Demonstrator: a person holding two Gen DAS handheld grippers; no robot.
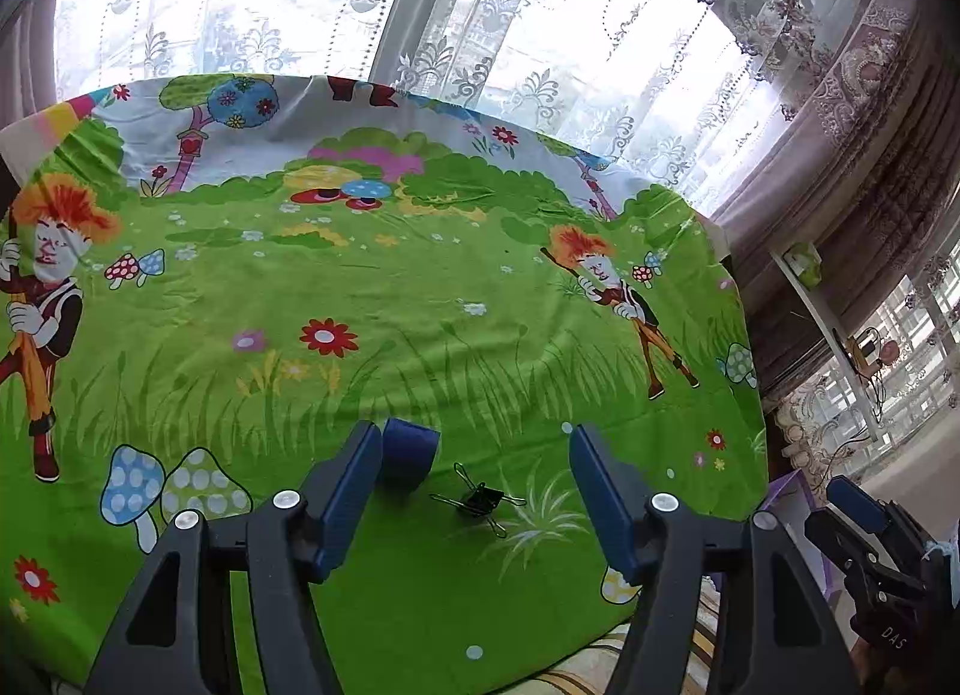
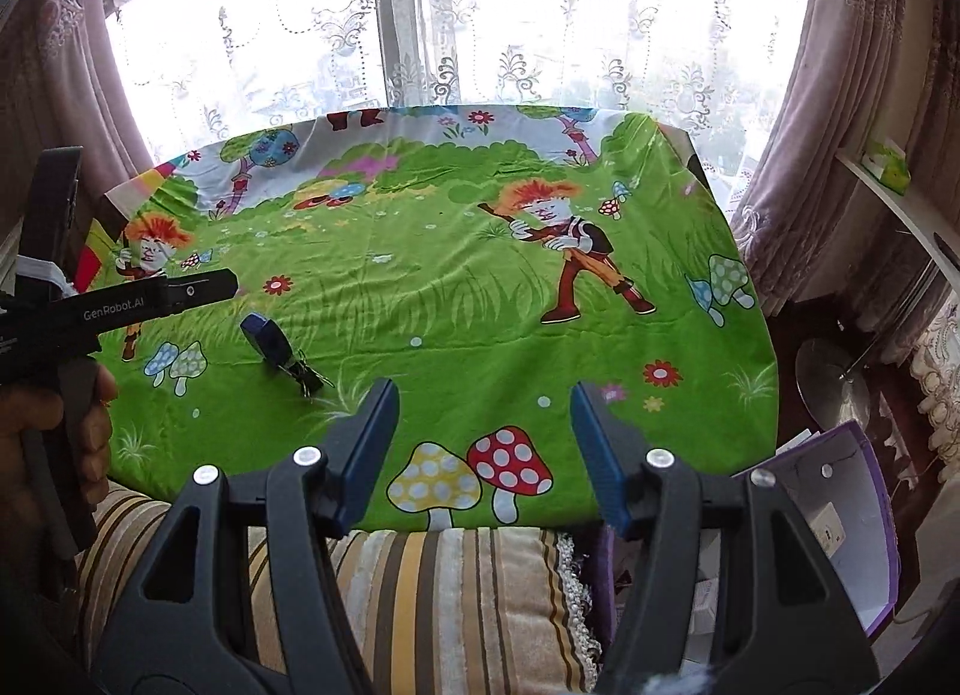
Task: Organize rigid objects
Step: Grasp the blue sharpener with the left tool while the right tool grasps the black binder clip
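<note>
Jaws wide, L gripper (image 1: 477, 449); binder clip (image 1: 480, 500) lies between, untouched.

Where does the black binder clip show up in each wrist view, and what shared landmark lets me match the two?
Left wrist view: the black binder clip lies low and central on the green cloth, between the open fingers of the left hand-held gripper.
Right wrist view: binder clip at lower left, far left of the right hand-held gripper.
Shared landmark: the blue tape roll right beside it.
</note>
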